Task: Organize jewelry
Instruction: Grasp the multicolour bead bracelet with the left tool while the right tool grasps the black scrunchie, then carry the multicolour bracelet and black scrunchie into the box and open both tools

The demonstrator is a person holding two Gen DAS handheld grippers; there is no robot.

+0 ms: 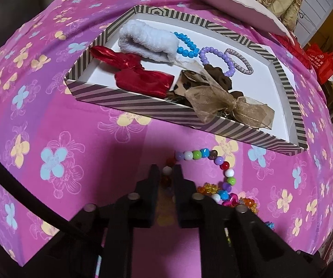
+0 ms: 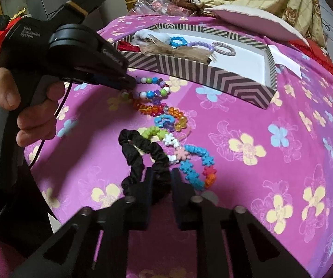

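Multicoloured round-bead bracelet [image 1: 215, 162] was the piece in play, lying on the pink flowered cloth [image 1: 50, 115] just in front of the striped cardboard tray [image 1: 129, 103]. The left gripper [image 1: 166, 173] was right on it, fingers drawn narrow around the strand's near end, a white bead showing in the slot between them; whether they had truly pinched it I could not tell. From those tips the strand ran forward toward the tray wall, then curved right and came back, so its long axis lay roughly across the tray's near side, as the right wrist view confirmed [image 2: 152, 88].

The right gripper [image 2: 161, 178] sat farther back, fingers also narrow, straddling the near loop of a black fabric scrunchie [image 2: 141, 155]; grip uncertain there too. Beside it lay a chain of flower-shaped plastic beads [image 2: 194, 162], and beyond that an orange faceted-bead bracelet [image 2: 164, 112].

The left hand looked nearer the tray, which already held a red satin bow [image 1: 143, 78], a white towelling band [image 1: 147, 41], blue [image 1: 187, 46] and lilac bead bracelets [image 1: 215, 58]. Judging from this, a short lift forward over the wall was all that bracelet needed.
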